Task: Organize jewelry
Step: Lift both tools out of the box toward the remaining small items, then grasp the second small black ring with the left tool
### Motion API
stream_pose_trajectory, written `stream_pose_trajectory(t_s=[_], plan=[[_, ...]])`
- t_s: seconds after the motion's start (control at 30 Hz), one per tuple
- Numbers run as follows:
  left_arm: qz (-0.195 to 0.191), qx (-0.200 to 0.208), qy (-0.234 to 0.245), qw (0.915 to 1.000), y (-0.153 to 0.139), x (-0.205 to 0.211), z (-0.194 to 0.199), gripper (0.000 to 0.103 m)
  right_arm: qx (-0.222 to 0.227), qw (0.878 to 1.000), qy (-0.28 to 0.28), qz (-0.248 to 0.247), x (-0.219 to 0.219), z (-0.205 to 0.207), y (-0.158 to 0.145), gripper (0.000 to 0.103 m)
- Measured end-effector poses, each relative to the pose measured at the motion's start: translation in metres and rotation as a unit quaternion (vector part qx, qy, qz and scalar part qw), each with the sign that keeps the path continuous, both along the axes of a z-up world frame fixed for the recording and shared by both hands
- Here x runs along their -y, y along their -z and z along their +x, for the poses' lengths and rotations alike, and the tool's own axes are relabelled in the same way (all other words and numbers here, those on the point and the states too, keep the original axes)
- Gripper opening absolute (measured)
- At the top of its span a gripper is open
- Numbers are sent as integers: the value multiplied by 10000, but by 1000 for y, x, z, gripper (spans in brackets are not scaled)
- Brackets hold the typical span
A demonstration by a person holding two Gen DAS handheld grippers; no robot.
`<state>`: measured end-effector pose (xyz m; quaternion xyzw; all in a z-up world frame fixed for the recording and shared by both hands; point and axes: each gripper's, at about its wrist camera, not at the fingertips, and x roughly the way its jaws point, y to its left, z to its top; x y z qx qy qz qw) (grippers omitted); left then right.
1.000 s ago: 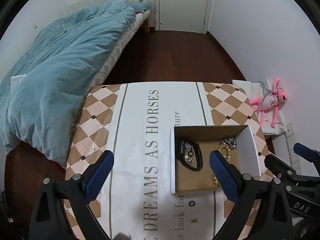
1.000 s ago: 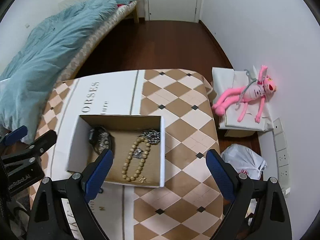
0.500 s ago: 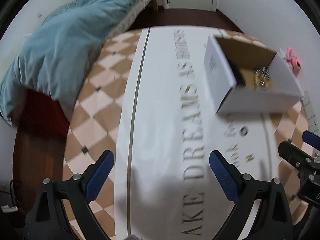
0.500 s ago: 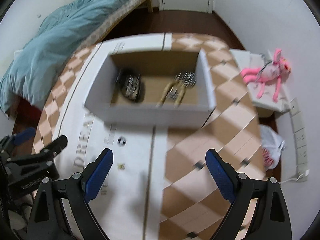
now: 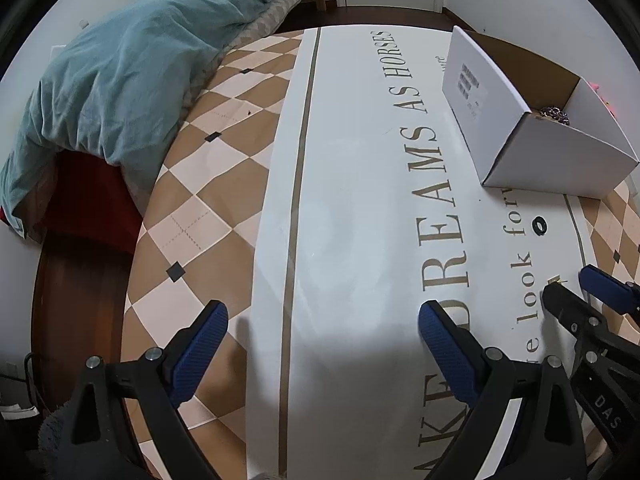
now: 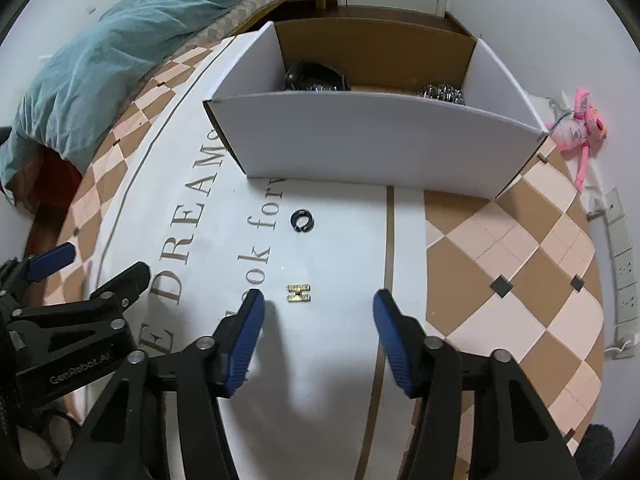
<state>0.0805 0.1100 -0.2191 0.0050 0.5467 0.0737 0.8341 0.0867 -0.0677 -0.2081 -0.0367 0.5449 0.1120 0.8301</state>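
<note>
A small gold jewelry piece (image 6: pixel 299 294) lies on the white tablecloth just ahead of my right gripper (image 6: pixel 318 304), which is open and low over the table, its jaws on either side of it. A black ring (image 6: pixel 302 219) lies farther ahead, also in the left wrist view (image 5: pixel 540 225). Behind it stands an open white cardboard box (image 6: pixel 384 140) holding a black watch (image 6: pixel 314 78) and a silver chain (image 6: pixel 442 92). My left gripper (image 5: pixel 322 322) is open and empty over bare cloth, to the left of the right gripper (image 5: pixel 580 292).
The round table has a checkered cloth with a white lettered band (image 5: pixel 360 200). A bed with a teal duvet (image 5: pixel 120 80) stands left. A pink plush toy (image 6: pixel 582 124) and wall sockets (image 6: pixel 620 240) are at the right by the wall.
Both grippers have dropped from high above the box down close to the tabletop. The right gripper's jaws have narrowed and now stand around the gold piece.
</note>
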Motion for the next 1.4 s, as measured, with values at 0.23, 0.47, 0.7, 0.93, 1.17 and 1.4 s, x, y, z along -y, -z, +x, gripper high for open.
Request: stream_pose_trajectory(t_s=[0.23, 0.47, 0.7, 0.93, 1.17, 1.4], plan=[[-17, -26, 21, 10000, 2, 0, 2, 97, 268, 9992, -139, -277, -4, -5, -2, 4], [-48, 12, 47, 10000, -4, 6, 4, 97, 257, 9996, -83, -74, 4, -2, -3, 0], [-366, 158, 275, 9988, -20, 51, 18, 97, 403, 9984, 368, 138, 57, 2, -30, 0], [-520, 154, 560, 9970, -15, 98, 38, 97, 339, 9954, 900, -8, 116, 17, -28, 0], [-459, 220, 973, 9940, -9, 125, 46, 50, 275, 9938, 1073, -14, 139, 22, -20, 0], [-599, 219, 1065, 9923, -7, 126, 50, 10, 284, 9932, 1125, 84, 141, 24, -21, 0]])
